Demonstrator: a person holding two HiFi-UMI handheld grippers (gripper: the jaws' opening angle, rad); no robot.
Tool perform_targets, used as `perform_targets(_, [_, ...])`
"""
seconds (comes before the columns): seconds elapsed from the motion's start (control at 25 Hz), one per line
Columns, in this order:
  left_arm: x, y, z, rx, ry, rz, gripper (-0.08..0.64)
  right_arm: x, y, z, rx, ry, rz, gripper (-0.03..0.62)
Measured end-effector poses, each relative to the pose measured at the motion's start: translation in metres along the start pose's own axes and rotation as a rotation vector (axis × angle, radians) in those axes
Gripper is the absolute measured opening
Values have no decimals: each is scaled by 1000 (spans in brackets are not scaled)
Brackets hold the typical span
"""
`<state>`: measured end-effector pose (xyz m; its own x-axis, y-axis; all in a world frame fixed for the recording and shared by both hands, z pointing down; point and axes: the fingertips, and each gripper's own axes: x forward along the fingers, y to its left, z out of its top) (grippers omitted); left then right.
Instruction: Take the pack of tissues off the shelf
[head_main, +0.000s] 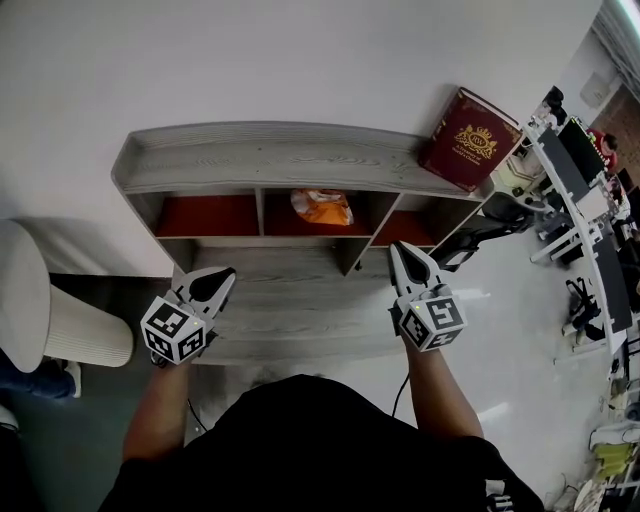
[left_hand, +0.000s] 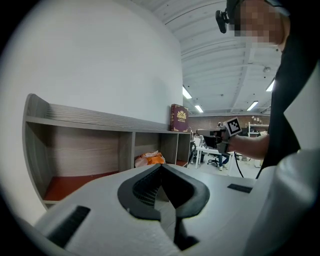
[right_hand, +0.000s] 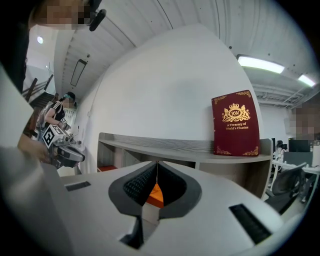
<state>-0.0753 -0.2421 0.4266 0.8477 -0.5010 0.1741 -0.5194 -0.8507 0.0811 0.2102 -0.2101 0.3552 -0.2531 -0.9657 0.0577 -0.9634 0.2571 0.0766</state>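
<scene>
Left tongs (head_main: 226, 274) and right tongs (head_main: 398, 248) are closed, empty (tissue pack (head_main: 322, 206) untouched).

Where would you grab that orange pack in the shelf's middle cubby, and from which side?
Probably from the open front: the tissue pack lies in the middle cubby, with dividers at both sides and the shelf top above. Pinch its crumpled near end, which looks soft enough to squeeze. The right gripper, now shut, would have to open first.
</scene>
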Motion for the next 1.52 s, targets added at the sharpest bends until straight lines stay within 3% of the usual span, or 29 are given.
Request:
perform_targets(0.24, [-1, -2, -5, -7, 18, -6, 17, 17, 5, -16, -44, 63, 43, 11])
perform_targets(0.6, [-26, 10, -8, -30, 6, 66, 17, 79, 17, -44, -259, 193, 95, 14])
perform_targets(0.88, [-61, 30, -13, -53, -5, 180, 17, 132, 26, -81, -379, 355, 149, 99])
perform_targets(1.04, [-80, 35, -19, -75, 0, 240, 17, 160, 22, -107, -504, 447, 162, 171])
perform_targets(1.24, [-100, 36, -29, -95, 13, 301, 17, 187, 13, -119, -652, 488, 164, 198])
perform_targets(1.52, [-114, 37, -40, -123, 15, 348, 17, 215, 10, -135, -784, 555, 182, 239])
